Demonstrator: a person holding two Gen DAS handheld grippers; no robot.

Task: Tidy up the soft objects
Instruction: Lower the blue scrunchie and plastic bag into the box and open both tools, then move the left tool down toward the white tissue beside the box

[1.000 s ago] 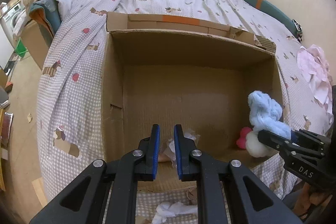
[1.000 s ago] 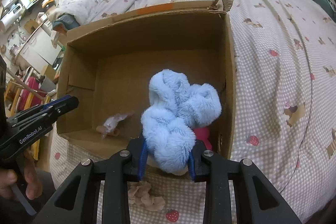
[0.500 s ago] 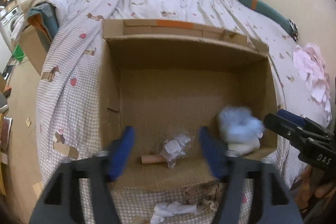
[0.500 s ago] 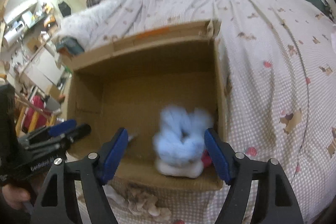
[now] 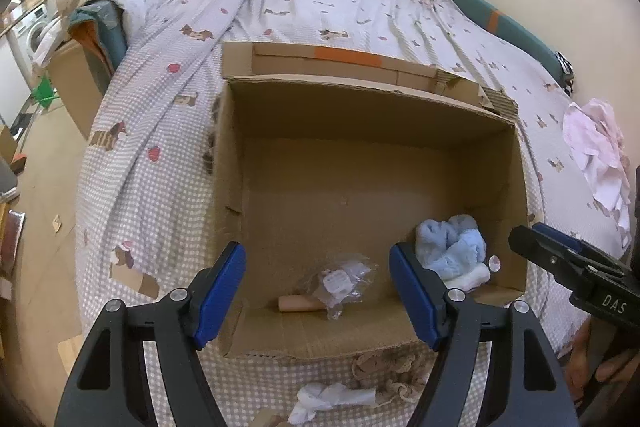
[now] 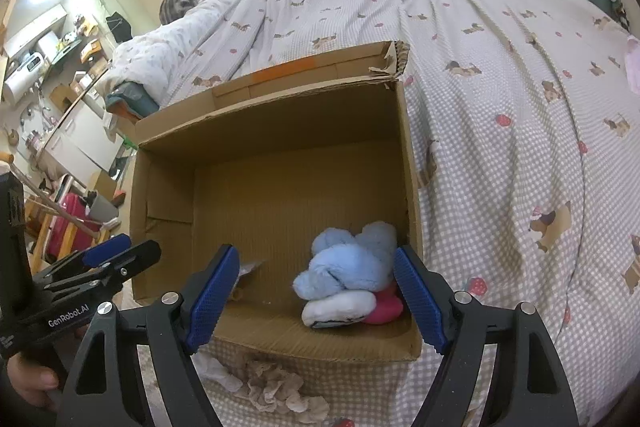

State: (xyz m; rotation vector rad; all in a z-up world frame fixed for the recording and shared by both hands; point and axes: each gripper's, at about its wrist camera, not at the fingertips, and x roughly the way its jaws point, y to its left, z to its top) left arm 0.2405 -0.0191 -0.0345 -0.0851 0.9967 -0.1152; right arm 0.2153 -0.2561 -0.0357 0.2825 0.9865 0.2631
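Bed-top cardboard box (image 6: 404, 163), blue plush toy (image 6: 348, 267) lying crosswise inside, both grippers wide open, empty.

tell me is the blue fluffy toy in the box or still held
In the box. The blue fluffy toy lies on the cardboard box floor by its right wall; the right claw is open, not gripping it.

A matt brown corrugated cardboard box (image 5: 360, 187), its rim torn and rough, sits on a soft cotton-look bedspread (image 6: 500, 131) with a fine checked print. Inside the box, in its near right corner, lies a fluffy pale blue plush toy (image 6: 348, 263) with smooth white and pink fabric parts beneath. Near the box's front wall, crinkly clear plastic wrap (image 5: 340, 283) shines glossy. Just outside that front wall lies beige lace-like cloth (image 6: 276, 387). Both grippers, left (image 5: 318, 301) and right (image 6: 316, 297), are matt black plastic with textured blue pads and shiny metal screws.
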